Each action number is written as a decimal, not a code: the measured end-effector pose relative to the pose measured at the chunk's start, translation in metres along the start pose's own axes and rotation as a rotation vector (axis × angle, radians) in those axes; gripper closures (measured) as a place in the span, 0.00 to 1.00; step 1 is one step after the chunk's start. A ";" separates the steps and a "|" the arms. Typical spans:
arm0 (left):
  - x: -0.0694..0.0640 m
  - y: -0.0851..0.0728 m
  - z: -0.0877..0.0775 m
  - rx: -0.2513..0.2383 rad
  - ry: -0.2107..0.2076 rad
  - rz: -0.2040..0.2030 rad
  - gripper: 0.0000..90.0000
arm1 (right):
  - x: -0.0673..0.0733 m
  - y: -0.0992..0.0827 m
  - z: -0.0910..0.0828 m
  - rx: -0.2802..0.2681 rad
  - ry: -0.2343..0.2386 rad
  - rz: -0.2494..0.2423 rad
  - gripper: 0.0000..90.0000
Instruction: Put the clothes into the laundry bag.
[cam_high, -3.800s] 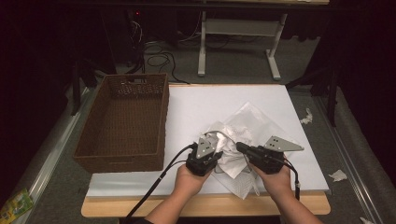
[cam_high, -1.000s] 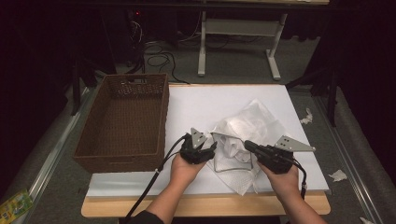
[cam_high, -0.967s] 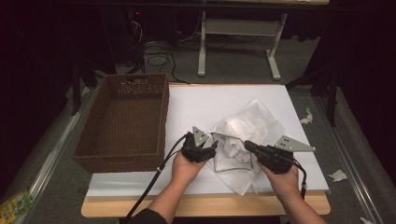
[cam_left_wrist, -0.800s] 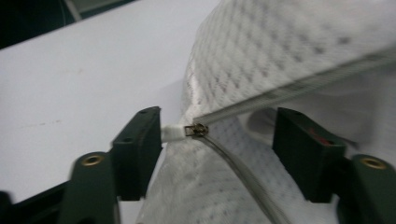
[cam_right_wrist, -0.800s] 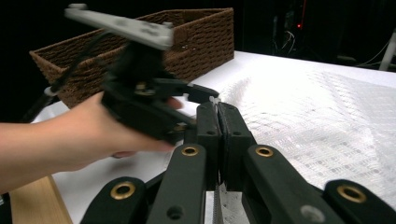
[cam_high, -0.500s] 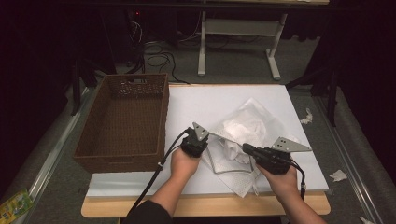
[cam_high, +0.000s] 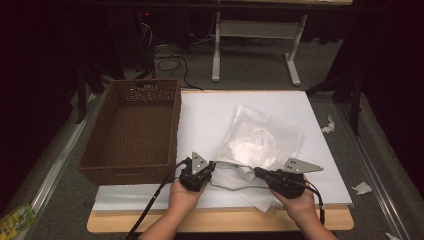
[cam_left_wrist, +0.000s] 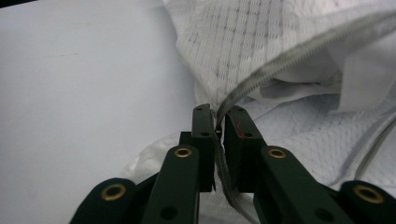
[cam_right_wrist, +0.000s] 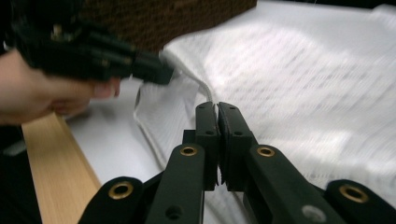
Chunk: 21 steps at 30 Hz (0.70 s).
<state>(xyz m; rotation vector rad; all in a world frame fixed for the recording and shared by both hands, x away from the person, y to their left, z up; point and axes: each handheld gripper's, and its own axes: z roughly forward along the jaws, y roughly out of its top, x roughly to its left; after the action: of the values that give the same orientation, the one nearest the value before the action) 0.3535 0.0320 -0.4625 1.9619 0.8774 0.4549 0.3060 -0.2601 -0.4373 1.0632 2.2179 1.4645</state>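
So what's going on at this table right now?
A person holds a gripper in each hand over a white garment lying on the white-covered table. The left gripper, whose jaws have just been closing, pinches the garment's zipper edge. The right gripper is shut on the fabric at the garment's near edge. A brown wicker basket sits to the left, with nothing visible inside.

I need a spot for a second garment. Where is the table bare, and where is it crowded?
Bare: the white sheet between the basket and the garment, and the strip behind the garment. The basket is empty too. Crowded: the near edge, where the left gripper and right gripper pinch the garment.
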 end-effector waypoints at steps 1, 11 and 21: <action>0.000 0.000 0.001 -0.001 -0.006 -0.006 0.90 | 0.001 -0.004 0.002 0.021 0.000 -0.006 0.96; 0.003 0.004 0.005 -0.021 0.005 -0.022 0.91 | -0.011 -0.004 -0.030 -0.062 -0.094 0.041 0.77; 0.007 0.003 0.001 -0.042 -0.013 -0.079 0.92 | -0.051 -0.024 -0.009 0.100 -0.279 0.219 0.24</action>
<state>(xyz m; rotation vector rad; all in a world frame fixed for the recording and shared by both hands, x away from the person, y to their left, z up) 0.3604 0.0357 -0.4612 1.8830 0.9266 0.4107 0.3255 -0.3071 -0.4620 1.4837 2.0461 1.2050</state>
